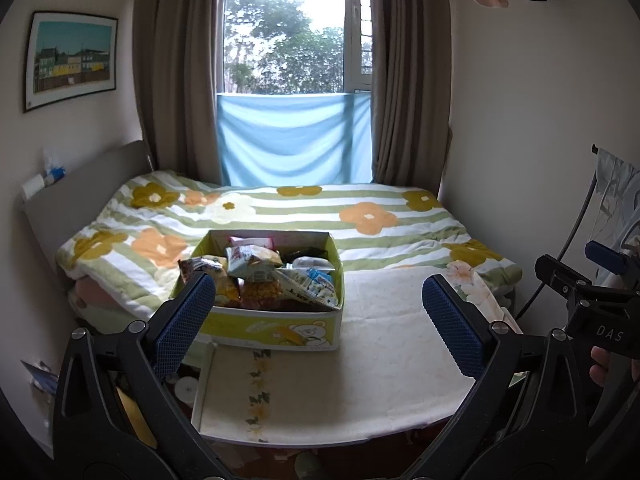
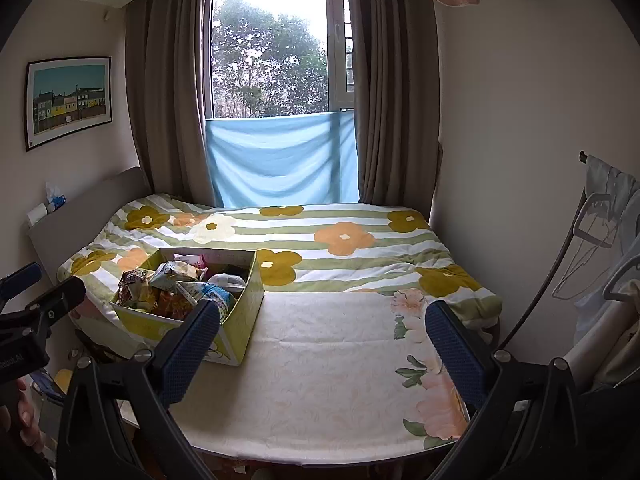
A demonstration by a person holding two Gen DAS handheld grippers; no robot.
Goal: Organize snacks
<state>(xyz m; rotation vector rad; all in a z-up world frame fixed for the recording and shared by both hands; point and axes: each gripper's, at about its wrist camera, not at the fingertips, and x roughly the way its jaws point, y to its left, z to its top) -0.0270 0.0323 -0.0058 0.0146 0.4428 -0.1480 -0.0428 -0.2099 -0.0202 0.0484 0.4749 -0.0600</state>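
Observation:
A green and yellow cardboard box (image 1: 276, 330) with a bear print stands at the far left of a cloth-covered table (image 1: 380, 360), against the bed. It is heaped with several snack packets (image 1: 256, 266). The right wrist view shows the same box (image 2: 240, 320) at the left, with the packets (image 2: 176, 284) inside. My left gripper (image 1: 320, 320) is open in front of the box, nothing between its blue pads. My right gripper (image 2: 320, 344) is open over the bare cloth, to the right of the box. Each view shows the other gripper at its edge.
A bed with a flowered blanket (image 2: 340, 240) lies behind the table, under a window with curtains and a blue cloth (image 2: 280, 160). A grey headboard (image 1: 80, 192) is at left. Hangers and clothes (image 2: 608, 240) hang at right. Items lie on the floor left of the table.

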